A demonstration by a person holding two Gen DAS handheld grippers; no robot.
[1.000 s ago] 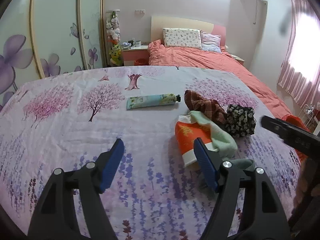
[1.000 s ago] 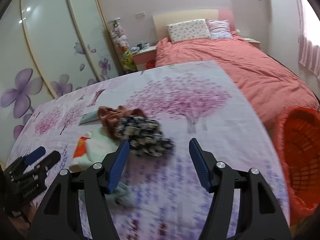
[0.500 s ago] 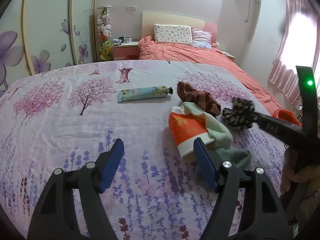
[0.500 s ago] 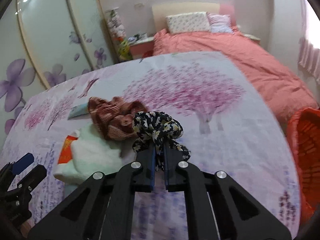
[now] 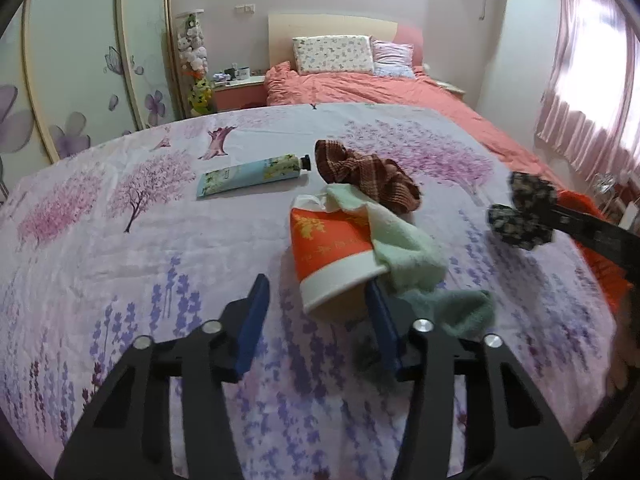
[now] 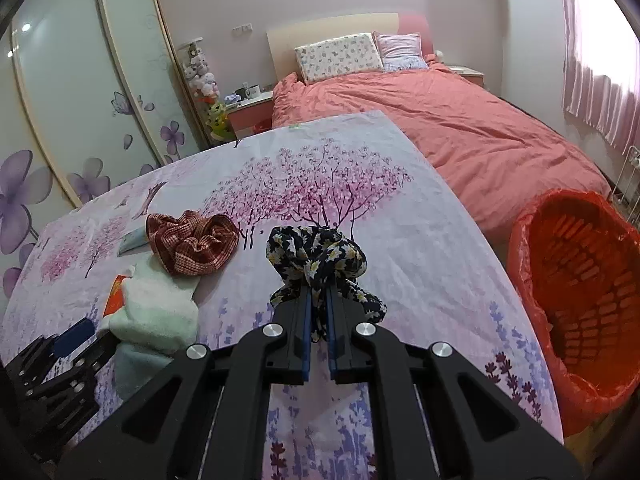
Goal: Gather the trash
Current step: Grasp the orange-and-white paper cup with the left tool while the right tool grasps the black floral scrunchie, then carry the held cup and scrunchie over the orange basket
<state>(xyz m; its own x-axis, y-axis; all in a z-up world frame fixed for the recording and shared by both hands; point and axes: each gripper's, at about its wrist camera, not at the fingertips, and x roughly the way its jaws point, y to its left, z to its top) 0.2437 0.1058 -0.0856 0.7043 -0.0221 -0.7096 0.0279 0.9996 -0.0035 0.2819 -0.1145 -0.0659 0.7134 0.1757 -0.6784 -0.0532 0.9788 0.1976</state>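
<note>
An orange and white paper cup (image 5: pixel 332 248) lies on its side on the flowered tablecloth, with a pale green cloth (image 5: pixel 404 240) draped over it. My left gripper (image 5: pixel 316 284) has its jaws on either side of the cup's rim and they are closing; the left pad still stands apart from the cup. My right gripper (image 6: pixel 319 294) is shut on a black floral scrunchie (image 6: pixel 316 256), held up off the cloth to the right. Behind the cup lie a brown checked scrunchie (image 5: pixel 368 176) and a hand cream tube (image 5: pixel 252 174).
An orange basket lined with a red bag (image 6: pixel 580 292) stands on the floor off the table's right edge. Beyond the table is a bed with a salmon cover (image 6: pixel 460 128). Wardrobe doors (image 6: pixel 80 100) line the left wall.
My right gripper shut on the floral scrunchie and lifted it off the cloth. My left gripper moved forward onto the cup and its jaws narrowed.
</note>
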